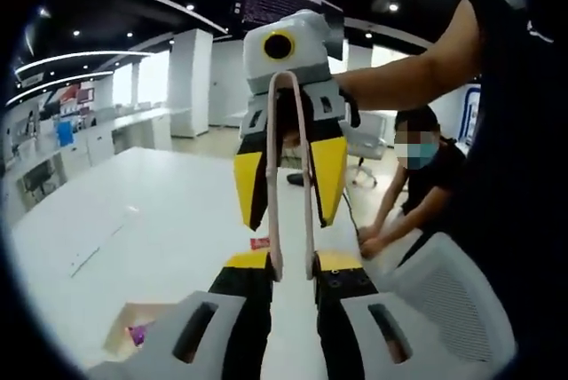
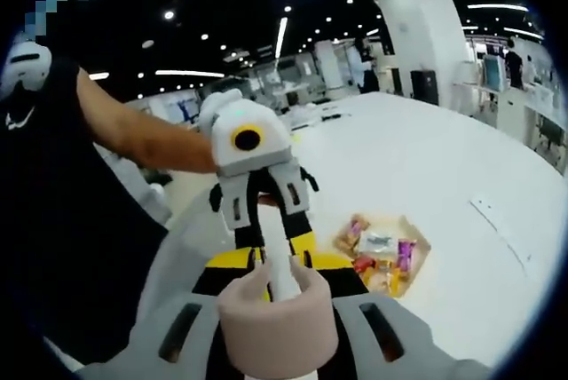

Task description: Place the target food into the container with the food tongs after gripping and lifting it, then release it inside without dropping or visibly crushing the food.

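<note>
Pink food tongs (image 1: 290, 131) hang in the air between my two grippers. Their looped hinge end (image 2: 277, 331) sits deep between my right gripper's (image 2: 280, 265) jaws, which press on both tong arms. The right gripper (image 1: 289, 220) points down toward the left one. My left gripper (image 1: 293, 260) closes on the tong tips from the opposite side, and it faces the camera in the right gripper view (image 2: 275, 238). A tan cardboard tray (image 2: 415, 240) with several wrapped snacks (image 2: 377, 242) lies on the white table below; its corner (image 1: 120, 331) sits beside my left jaw.
The white table (image 1: 133, 220) stretches away to the left. A small red packet (image 1: 260, 242) lies on it behind the tongs. A seated person (image 1: 426, 185) leans on the table's right edge, next to a white mesh chair (image 1: 444, 300). The holder's bare arm (image 2: 151, 140) reaches across.
</note>
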Action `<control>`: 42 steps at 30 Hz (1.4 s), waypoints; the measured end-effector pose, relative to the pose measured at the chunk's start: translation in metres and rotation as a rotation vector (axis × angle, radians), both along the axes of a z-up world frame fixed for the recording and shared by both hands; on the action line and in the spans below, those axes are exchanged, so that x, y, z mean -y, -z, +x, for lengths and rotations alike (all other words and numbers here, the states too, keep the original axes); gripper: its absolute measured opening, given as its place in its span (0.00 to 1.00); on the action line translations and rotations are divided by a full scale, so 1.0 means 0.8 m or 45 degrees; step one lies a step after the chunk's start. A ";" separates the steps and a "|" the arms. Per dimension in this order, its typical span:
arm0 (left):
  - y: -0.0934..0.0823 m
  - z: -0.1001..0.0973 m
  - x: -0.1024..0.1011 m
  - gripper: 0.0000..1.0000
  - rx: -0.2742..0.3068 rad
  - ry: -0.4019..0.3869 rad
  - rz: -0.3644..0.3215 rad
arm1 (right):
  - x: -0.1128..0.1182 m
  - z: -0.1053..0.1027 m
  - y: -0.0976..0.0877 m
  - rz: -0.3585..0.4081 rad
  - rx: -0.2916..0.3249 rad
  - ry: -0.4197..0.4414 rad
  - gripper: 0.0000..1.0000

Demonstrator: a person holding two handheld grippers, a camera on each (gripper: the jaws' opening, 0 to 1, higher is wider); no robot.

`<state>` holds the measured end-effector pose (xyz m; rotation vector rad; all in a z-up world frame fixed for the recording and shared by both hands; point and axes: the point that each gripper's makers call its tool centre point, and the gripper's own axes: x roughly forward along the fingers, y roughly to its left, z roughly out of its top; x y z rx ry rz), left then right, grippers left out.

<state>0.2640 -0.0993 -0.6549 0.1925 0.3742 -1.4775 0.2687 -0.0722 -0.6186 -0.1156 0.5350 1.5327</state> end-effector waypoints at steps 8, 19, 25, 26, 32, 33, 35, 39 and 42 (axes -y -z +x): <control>-0.002 -0.005 0.001 0.11 -0.013 0.036 0.010 | -0.008 -0.004 0.005 0.018 -0.007 -0.010 0.22; -0.005 -0.003 0.001 0.12 0.001 0.033 0.006 | -0.010 -0.005 0.000 0.040 0.055 -0.020 0.19; -0.006 0.004 0.000 0.22 -0.016 -0.013 -0.012 | -0.009 0.003 -0.002 0.041 0.077 0.008 0.22; -0.005 0.006 0.000 0.23 -0.024 -0.025 -0.007 | -0.008 0.005 -0.003 0.038 0.081 0.019 0.22; 0.008 0.019 -0.012 0.54 -0.056 -0.130 0.039 | 0.002 0.021 -0.012 0.043 0.110 0.075 0.23; 0.009 0.021 -0.015 0.58 -0.053 -0.146 0.037 | 0.005 0.023 -0.011 0.035 0.114 0.081 0.23; 0.009 0.027 -0.024 0.67 -0.036 -0.190 0.014 | 0.012 0.030 -0.009 0.009 0.142 0.099 0.23; 0.005 0.046 -0.052 0.91 0.024 -0.326 -0.014 | 0.024 0.039 -0.007 -0.014 0.165 0.133 0.24; 0.001 0.060 -0.085 0.99 0.061 -0.441 -0.015 | 0.037 0.051 -0.002 -0.055 0.183 0.182 0.24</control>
